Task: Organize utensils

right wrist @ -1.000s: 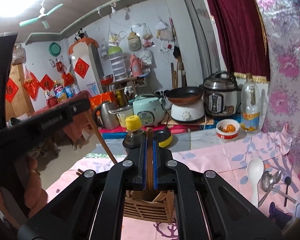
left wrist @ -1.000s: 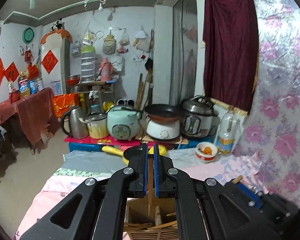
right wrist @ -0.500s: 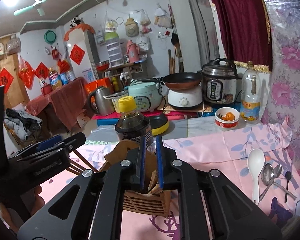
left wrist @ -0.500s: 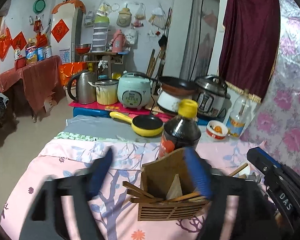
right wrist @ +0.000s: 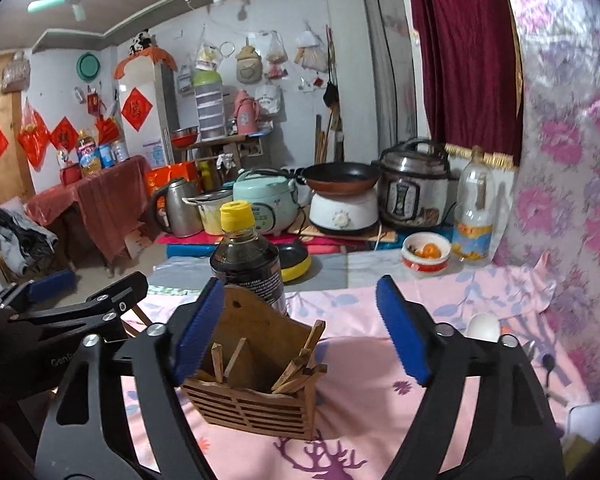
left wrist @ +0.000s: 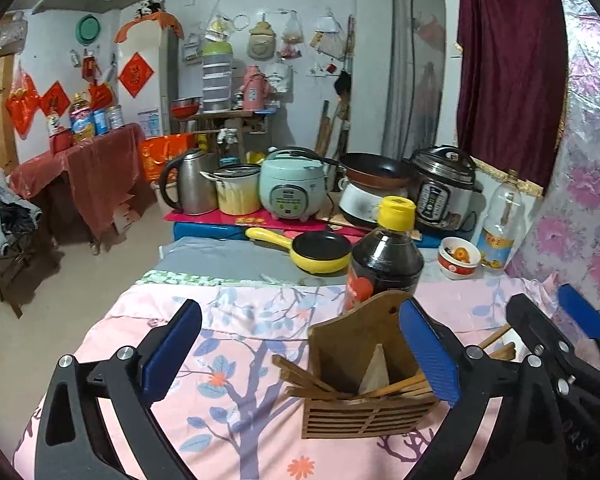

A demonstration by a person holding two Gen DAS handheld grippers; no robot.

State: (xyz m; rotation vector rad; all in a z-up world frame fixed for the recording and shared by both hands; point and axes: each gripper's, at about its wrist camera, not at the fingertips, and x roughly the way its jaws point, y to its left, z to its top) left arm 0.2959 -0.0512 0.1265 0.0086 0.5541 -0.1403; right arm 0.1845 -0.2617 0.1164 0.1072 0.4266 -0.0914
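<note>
A wooden utensil holder (left wrist: pixel 364 384) stands on the pink floral tablecloth, with several wooden chopsticks (left wrist: pixel 312 376) leaning inside it. It also shows in the right wrist view (right wrist: pixel 256 380), its chopsticks (right wrist: pixel 300 364) sticking out. My left gripper (left wrist: pixel 300 356) is open and empty, its right finger in front of the holder. My right gripper (right wrist: pixel 300 328) is open and empty, above and around the holder. A white spoon (right wrist: pixel 484 326) and metal spoons (right wrist: pixel 540 356) lie at the right, partly hidden by my right finger.
A dark sauce bottle (left wrist: pixel 384 264) with a yellow cap stands just behind the holder. A small yellow pan (left wrist: pixel 320 250), a bowl (left wrist: pixel 458 258) and a clear bottle (left wrist: pixel 500 228) stand further back. Cookers and a kettle (left wrist: pixel 188 184) line the rear. A floral wall is at the right.
Both grippers were shut on a chopstick each over the holder; both have opened wide and pulled back. The chopsticks now rest in the holder.
</note>
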